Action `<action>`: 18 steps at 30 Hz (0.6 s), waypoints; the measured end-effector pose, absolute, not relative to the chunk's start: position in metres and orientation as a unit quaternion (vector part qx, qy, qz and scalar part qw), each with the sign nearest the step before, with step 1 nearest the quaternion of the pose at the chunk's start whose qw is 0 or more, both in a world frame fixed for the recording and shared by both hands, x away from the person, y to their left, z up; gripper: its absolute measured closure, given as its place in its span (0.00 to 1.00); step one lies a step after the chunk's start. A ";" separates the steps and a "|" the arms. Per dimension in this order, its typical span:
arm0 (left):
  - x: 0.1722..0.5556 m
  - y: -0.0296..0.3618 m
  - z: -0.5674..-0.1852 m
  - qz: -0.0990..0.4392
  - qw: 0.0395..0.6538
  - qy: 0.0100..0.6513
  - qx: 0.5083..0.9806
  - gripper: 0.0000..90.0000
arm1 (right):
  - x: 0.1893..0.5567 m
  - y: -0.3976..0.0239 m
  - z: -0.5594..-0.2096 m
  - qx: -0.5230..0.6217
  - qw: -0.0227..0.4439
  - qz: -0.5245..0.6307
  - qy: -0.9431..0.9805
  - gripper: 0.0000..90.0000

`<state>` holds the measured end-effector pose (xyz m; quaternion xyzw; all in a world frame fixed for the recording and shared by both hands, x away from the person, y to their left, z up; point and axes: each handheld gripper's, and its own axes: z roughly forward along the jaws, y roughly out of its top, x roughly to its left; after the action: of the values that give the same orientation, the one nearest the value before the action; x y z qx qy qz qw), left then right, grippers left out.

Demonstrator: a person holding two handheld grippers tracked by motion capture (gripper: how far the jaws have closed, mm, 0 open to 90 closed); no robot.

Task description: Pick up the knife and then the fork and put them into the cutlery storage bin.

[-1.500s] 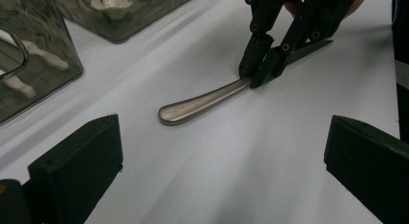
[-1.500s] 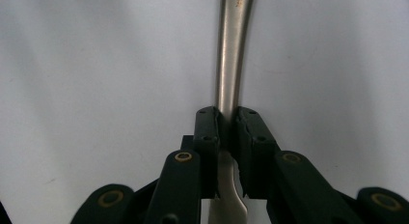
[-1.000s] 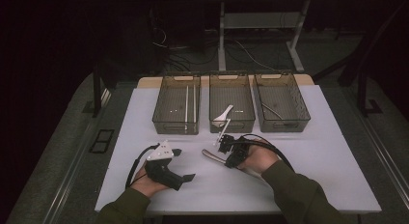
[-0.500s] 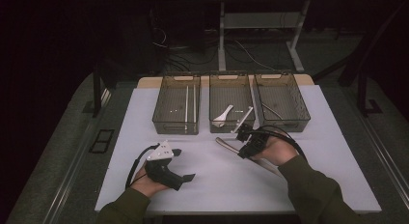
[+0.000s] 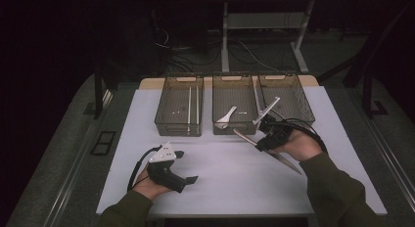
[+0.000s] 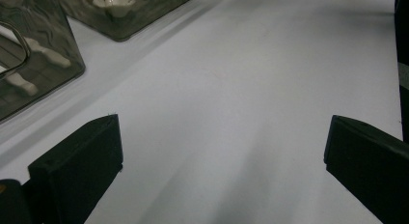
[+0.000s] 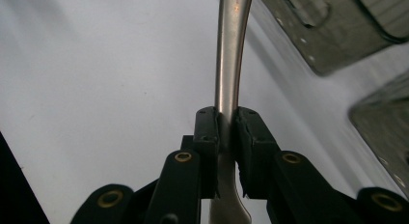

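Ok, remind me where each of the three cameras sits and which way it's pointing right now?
High view: above the person's side, looking forward and down on the white table and three bins; shows forearms, left gripper and right gripper.
Left gripper view: on the left gripper, looking low across the table between its spread fingers toward the middle bin.
Right gripper view: on the right gripper; its fingers clamp a metal utensil.
Shared: table and bins in all; the utensil in the high and right gripper views.

Three bins (image 5: 179,106), two chopsticks (image 5: 189,105), one spoon (image 5: 226,118), one knife (image 5: 266,110) (gripped).
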<state>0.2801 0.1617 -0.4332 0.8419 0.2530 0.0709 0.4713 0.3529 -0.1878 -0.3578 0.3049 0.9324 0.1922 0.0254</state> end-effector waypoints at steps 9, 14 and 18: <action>0.281 0.162 -0.433 0.073 0.471 0.253 0.842 0.00 | 0.358 -0.211 -0.343 0.330 0.037 0.202 0.921 0.88; 0.281 0.162 -0.433 0.074 0.470 0.252 0.843 0.00 | 0.363 -0.220 -0.335 0.343 0.044 0.206 0.915 0.88; 0.280 0.162 -0.433 0.073 0.470 0.253 0.843 0.00 | 0.369 -0.226 -0.331 0.353 0.049 0.208 0.911 0.88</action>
<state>0.2802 0.1616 -0.4333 0.8427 0.2527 0.0729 0.4698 0.3692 -0.2264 -0.3309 0.3527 0.9109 0.2082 0.0495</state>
